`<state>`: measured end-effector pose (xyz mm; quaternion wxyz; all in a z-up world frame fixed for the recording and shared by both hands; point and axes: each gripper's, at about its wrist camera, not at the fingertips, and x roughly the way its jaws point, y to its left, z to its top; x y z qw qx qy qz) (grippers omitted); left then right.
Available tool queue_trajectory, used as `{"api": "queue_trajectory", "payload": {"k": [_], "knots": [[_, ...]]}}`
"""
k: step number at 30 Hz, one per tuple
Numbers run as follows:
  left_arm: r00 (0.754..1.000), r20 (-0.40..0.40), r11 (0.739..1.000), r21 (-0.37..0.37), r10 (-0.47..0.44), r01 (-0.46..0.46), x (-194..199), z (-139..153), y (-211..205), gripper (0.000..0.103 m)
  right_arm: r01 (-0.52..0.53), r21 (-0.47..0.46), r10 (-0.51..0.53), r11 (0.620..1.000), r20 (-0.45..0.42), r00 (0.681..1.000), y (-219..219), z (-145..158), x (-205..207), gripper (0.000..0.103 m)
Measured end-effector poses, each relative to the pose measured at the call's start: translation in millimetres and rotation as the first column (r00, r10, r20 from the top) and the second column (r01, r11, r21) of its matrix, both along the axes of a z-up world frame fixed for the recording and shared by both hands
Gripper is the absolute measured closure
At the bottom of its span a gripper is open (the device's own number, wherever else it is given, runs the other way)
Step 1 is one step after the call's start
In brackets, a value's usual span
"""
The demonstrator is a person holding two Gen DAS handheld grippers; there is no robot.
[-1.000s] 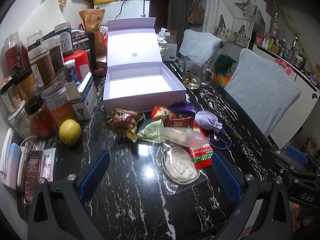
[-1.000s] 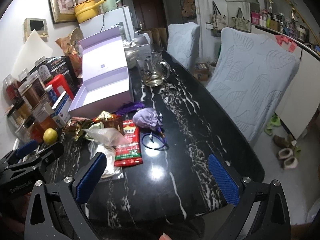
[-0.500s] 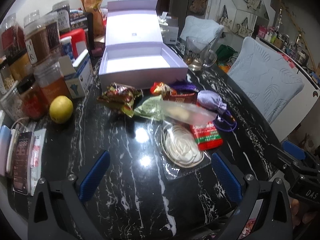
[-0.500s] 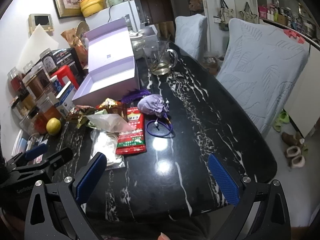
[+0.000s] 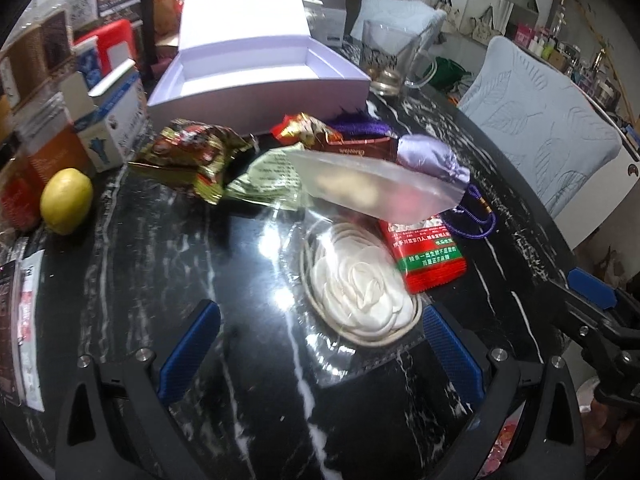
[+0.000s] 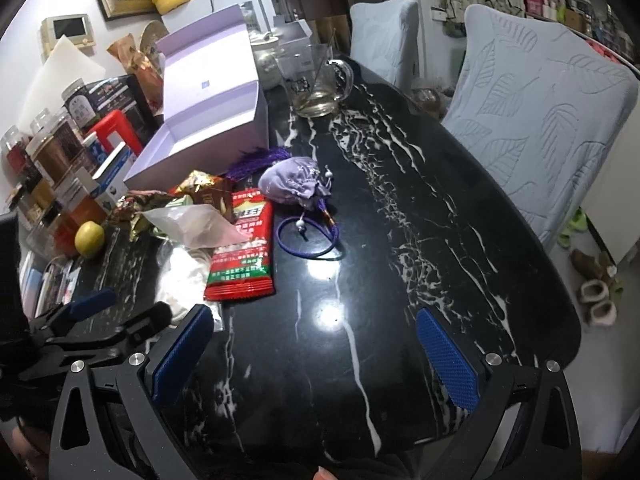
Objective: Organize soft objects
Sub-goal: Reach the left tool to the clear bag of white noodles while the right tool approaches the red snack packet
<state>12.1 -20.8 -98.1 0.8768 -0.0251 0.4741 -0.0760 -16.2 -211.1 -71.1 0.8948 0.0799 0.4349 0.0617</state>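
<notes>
We see a black table (image 5: 132, 264) with white streaks. Our left tongs (image 5: 316, 344) are wide open and hold nothing. They hang low in the frame, and the clear bag with the white flower (image 5: 360, 296) lies between their blue tips, a bit nearer the right tip. We cannot tell if a tip touches the bag.

Just above the flower bag lies a red packet (image 5: 430, 258) with green on it. A floppy clear bag (image 5: 368, 188) rests across the top of the red packet. To its right sits a little purple pouch (image 5: 430, 158) with a purple cord (image 5: 476, 220) beside it. To the left of the clear bag are a pale green packet (image 5: 272, 178) and a shiny brown candy bag (image 5: 192, 156). A yellow lemon (image 5: 66, 200) sits at the left edge of the frame.

Behind the pile, in the upper middle, stands an open purple box (image 5: 256, 88) with its lid up. A glass mug (image 5: 390, 60) is to the right of the box.

Our right tongs (image 6: 316, 356) are wide open too, with nothing in them. They hover over bare table low in the frame, well apart from the pile at the middle left. In that view we see the left tongs at the lower left.
</notes>
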Motion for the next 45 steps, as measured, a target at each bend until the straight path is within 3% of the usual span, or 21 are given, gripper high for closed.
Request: {"api": "queue_trajectory", "payload": {"k": [6,12,16,22,31,35,45], "knots": [[0.999,-0.036,1.0,0.016,-0.018,0.018,15.9,-15.2,-8.9,0.0,-0.003,-0.001,0.003,1.0,-0.021,1.0,0.4,-3.6,11.7,0.0],[0.999,-0.006,0.997,0.056,-0.045,0.045,18.4,-17.7,-15.1,0.001,0.001,-0.006,-0.002,1.0,-0.039,0.999,1.3,-6.0,21.3,0.0],[0.997,0.041,0.997,0.042,-0.069,0.067,13.6,-13.8,-10.8,0.029,-0.005,-0.006,0.004,1.0,-0.04,0.999,4.8,-6.6,25.1,0.0],[0.998,0.041,0.997,-0.057,-0.054,0.056,14.5,-8.6,9.8,0.052,-0.039,-0.008,0.039,0.999,-0.04,0.998,15.2,-8.4,31.3,0.0],[0.999,0.048,1.0,-0.018,0.008,-0.007,4.3,-6.4,33.1,0.053,-0.128,-0.023,0.127,0.992,-0.042,0.991,40.6,-17.0,42.6,0.0],[0.998,0.047,0.999,0.0,0.05,-0.05,-3.7,-5.0,50.9,0.053,-0.167,-0.035,0.165,0.985,-0.046,0.985,52.6,-24.0,52.4,0.007],[0.993,-0.029,0.99,-0.086,0.111,-0.113,0.0,-7.5,65.7,0.051,-0.226,-0.113,0.222,0.968,-0.043,0.974,80.5,-37.9,72.3,0.014]]}}
